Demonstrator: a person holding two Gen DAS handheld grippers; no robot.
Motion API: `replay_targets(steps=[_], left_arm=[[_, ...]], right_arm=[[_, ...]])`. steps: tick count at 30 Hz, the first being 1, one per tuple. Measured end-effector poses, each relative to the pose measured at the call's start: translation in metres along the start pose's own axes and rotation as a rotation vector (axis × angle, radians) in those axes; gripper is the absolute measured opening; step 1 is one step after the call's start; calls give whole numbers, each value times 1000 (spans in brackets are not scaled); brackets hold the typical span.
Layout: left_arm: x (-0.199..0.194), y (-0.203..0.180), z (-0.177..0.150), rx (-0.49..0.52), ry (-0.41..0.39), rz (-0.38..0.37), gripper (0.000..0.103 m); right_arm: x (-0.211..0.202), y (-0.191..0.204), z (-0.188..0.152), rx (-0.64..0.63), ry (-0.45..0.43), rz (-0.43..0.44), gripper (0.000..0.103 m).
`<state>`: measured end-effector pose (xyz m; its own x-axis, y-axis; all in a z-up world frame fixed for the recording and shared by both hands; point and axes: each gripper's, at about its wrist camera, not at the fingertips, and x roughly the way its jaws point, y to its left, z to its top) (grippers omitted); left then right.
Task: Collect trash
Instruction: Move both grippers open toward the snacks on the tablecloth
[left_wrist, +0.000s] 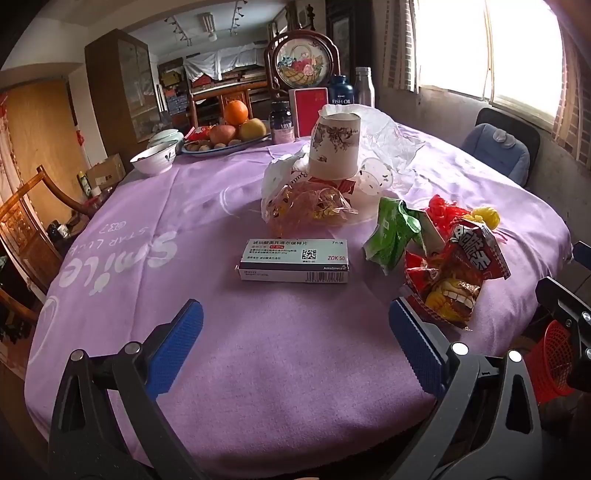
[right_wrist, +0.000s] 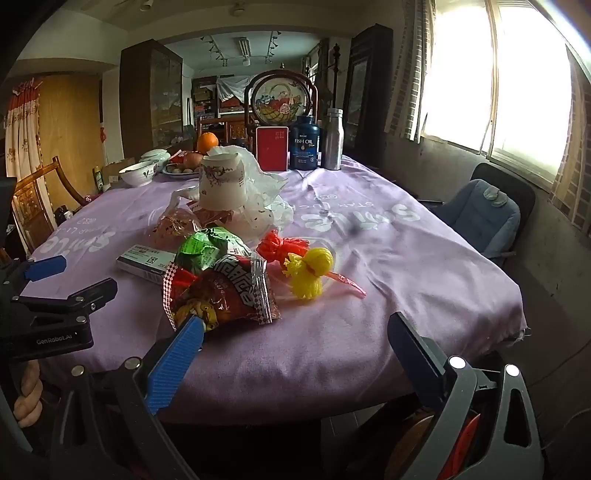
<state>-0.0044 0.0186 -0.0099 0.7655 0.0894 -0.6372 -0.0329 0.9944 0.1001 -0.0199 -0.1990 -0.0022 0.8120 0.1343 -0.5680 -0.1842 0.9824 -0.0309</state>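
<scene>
Trash lies on a purple tablecloth (left_wrist: 155, 295). A white medicine box (left_wrist: 293, 260) lies just ahead of my open, empty left gripper (left_wrist: 295, 332). A red snack bag (left_wrist: 452, 273), a green wrapper (left_wrist: 393, 232), red and yellow netting (left_wrist: 484, 216), a clear bag (left_wrist: 314, 206) and an upside-down paper cup (left_wrist: 334, 146) on white plastic lie beyond. My right gripper (right_wrist: 295, 343) is open and empty, its left fingertip (right_wrist: 184, 343) by the red snack bag (right_wrist: 221, 291). The yellow netting (right_wrist: 310, 271), green wrapper (right_wrist: 203, 249) and medicine box (right_wrist: 146, 262) show there too.
A fruit plate (left_wrist: 229, 142), white bowls (left_wrist: 153, 158), a red box (right_wrist: 272, 147), a fish oil bottle (right_wrist: 304, 142) and a metal bottle (right_wrist: 333, 138) stand at the far side. A blue-cushioned chair (right_wrist: 480, 218) is at right. A red basket (left_wrist: 550, 362) sits below the table edge.
</scene>
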Motion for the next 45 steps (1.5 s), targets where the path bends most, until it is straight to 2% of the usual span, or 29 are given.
replay_targets(steps=[45], left_arm=[[13,3,-4,-15,43,7,97]], right_arm=[[9,5,-6,-1,22,9,97]])
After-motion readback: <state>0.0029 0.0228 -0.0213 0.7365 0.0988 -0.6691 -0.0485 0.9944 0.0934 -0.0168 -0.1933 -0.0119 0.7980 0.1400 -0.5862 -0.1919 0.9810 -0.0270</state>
